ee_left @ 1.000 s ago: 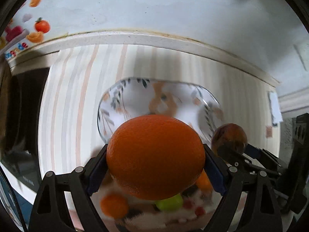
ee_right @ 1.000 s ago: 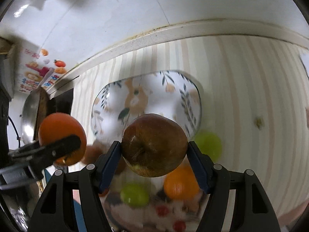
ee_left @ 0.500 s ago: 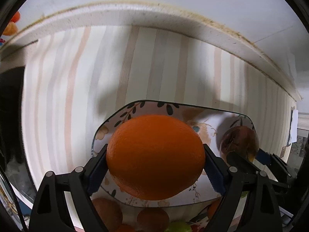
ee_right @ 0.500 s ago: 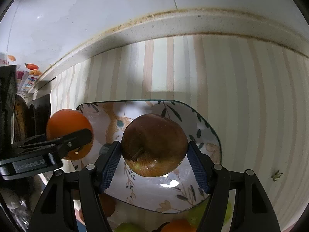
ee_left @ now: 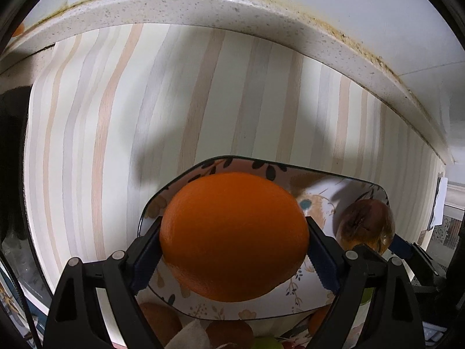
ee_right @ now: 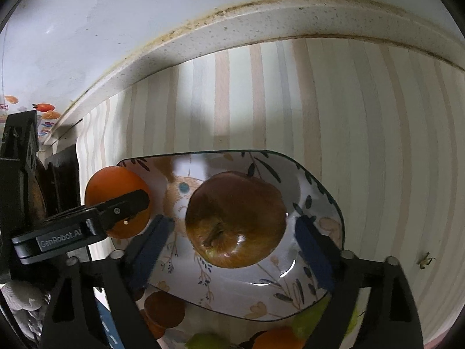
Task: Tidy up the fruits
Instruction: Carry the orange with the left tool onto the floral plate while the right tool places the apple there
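1. Right wrist view: the right gripper (ee_right: pixel 234 228) is seen parted wide, with its blue pads (ee_right: pixel 151 241) clear of the apple (ee_right: pixel 235 219) on both sides. The apple is judged to rest in the floral plate (ee_right: pixel 325 200), near its middle, stem cavity turned toward the camera.
2. The left gripper (ee_left: pixel 234 242) is closed firmly on the orange (ee_left: pixel 234 241), which is held over the left part of the plate (ee_left: pixel 375 192). Whether the orange touches the plate surface cannot be told from either view.
3. The step in hand is judged to be the placing of both fruits on the plate, which stands on the striped desk (ee_left: pixel 116 116).
4. The orange is to be lowered until it is carried by the plate before the pads are parted. A release from height is to be avoided, since a round fruit is likely to roll toward the rim or against the apple (ee_left: pixel 364 224).
5. The orange is best set well inside the left rim, with a gap kept to the apple, so that neither fruit is pushed.
6. The right gripper is to be drawn back straight along its fingers. A sideways motion is to be avoided, as a pad may nudge the apple.
7. More fruits (ee_right: pixel 164 309) lie below the near edge of the plate. These are to be kept clear of during withdrawal.
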`<state>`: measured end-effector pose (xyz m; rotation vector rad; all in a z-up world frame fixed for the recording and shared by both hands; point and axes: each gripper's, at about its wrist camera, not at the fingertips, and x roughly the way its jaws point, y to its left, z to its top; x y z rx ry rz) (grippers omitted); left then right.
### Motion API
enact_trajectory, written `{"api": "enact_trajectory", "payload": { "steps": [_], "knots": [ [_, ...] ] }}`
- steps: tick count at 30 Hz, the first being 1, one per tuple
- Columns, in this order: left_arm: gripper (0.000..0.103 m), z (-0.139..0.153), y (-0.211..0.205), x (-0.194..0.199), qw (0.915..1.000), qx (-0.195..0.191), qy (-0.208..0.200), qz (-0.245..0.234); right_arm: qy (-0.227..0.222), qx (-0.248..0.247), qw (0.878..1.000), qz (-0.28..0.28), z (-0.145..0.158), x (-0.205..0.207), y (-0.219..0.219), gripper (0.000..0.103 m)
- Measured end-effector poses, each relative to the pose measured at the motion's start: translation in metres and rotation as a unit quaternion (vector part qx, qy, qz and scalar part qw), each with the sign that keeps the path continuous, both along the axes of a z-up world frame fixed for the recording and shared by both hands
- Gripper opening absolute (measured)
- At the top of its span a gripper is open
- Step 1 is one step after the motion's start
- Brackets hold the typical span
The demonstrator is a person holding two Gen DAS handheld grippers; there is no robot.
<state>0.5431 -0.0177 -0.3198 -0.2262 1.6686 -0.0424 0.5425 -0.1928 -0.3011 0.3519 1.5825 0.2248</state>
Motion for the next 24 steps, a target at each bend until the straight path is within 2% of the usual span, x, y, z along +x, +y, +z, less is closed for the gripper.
{"api": "enact_trajectory", "payload": {
  "steps": [14,24],
  "knots": [
    [0.090,0.013,0.013,-0.017,0.9998,0.011,-0.008,0.015,-0.025,-0.020,0.999,0.002,0.029,-0.010,0.001,0.096],
    [0.095,0.057,0.017,-0.023,0.9983,0.014,-0.053,0.016,-0.024,-0.026,0.999,0.006,0.036,-0.021,-0.002,0.096]
  ]
}}
